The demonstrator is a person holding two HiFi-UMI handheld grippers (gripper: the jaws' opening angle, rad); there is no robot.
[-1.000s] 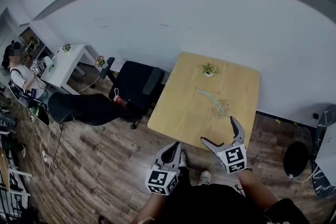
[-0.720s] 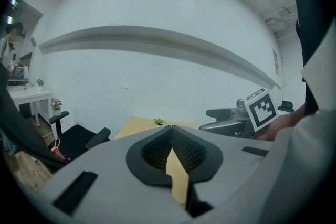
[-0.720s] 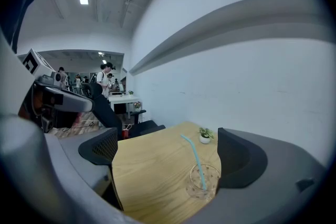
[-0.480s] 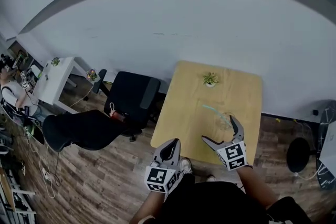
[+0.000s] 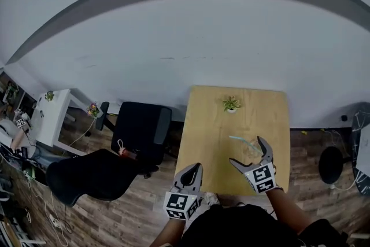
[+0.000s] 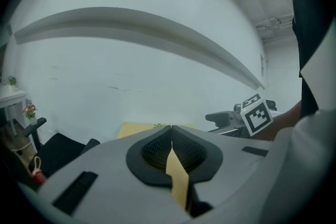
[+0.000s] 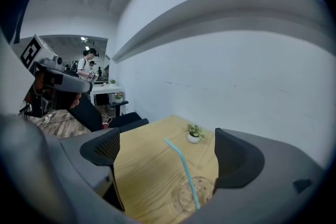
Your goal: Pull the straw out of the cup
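A clear cup (image 7: pixel 198 194) stands on the light wooden table (image 5: pixel 211 124), and a pale blue bent straw (image 7: pixel 184 165) leans out of it to the left. In the head view the cup (image 5: pixel 252 148) and straw (image 5: pixel 237 139) sit just beyond my right gripper (image 5: pixel 250 154). That gripper (image 7: pixel 173 157) is open, its jaws on either side of the straw and cup without touching them. My left gripper (image 5: pixel 194 171) hangs at the table's near edge with its jaws shut and nothing between them; its pads (image 6: pixel 171 147) meet in the left gripper view.
A small potted plant (image 5: pixel 231 104) stands near the table's far edge by the white wall. Two black office chairs (image 5: pixel 141 131) stand left of the table on the wood floor. A white desk (image 5: pixel 52 113) with people is far left. A black stool (image 5: pixel 330 163) stands right.
The table has drawn closer beneath me as I stepped toward it. My right gripper now sits nearer the cup, still open. The left gripper has stayed shut.
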